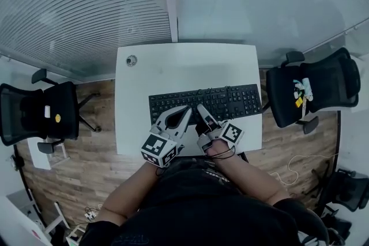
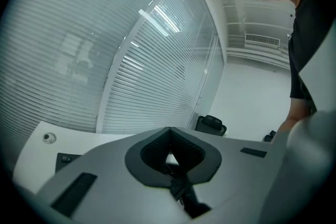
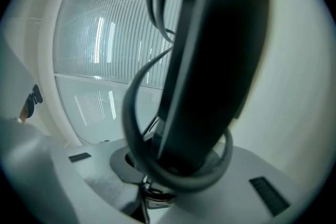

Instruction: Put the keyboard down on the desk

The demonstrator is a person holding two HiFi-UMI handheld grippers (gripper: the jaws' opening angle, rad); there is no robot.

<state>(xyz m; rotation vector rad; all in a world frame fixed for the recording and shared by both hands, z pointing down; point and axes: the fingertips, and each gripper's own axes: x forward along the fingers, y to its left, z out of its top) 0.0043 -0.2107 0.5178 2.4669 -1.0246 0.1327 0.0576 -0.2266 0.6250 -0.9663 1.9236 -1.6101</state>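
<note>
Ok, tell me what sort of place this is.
Most likely an office or small meeting room: a white desk, a black keyboard, black mesh office chairs on either side, and a glass wall with slatted blinds beyond the desk.

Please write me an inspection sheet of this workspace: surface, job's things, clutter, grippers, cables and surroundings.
Surface: white desk, with a round grommet at its far left.
Job's things: black keyboard lying on the desk's near side.
Clutter: nothing seen.
Grippers: left gripper fingers together, empty; right gripper fingers closed on the keyboard's near edge.
Cables: grey cable looping by the right fingers; thin cable on the floor.
Surroundings: left chair, right chair, blinds, wooden floor.
</note>
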